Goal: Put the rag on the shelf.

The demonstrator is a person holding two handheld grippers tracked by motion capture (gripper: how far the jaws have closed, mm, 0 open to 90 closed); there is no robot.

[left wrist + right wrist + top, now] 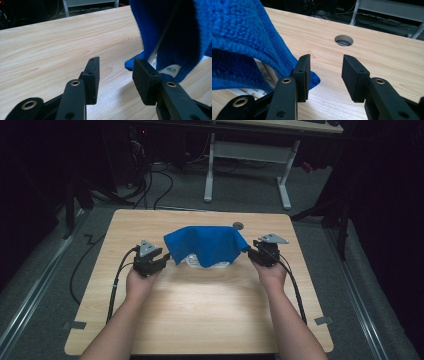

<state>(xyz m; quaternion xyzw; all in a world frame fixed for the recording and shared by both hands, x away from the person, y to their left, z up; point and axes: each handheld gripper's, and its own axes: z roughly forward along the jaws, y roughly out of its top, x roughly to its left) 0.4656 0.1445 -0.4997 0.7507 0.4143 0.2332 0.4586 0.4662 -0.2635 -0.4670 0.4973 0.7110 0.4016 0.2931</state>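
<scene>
Blue cloth [206,245] lies draped over a white rack [207,262] mid-worktop [200,310], between the left gripper [161,258] and the right gripper [252,251], both with jaws apart and holding nothing, so I think a close jaw could snag a corner and pull the cloth off.

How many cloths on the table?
1. A blue cloth sits mid-table between the two open grippers, draped over a white object that props it up. More could be hidden under it; I can't tell.
</scene>
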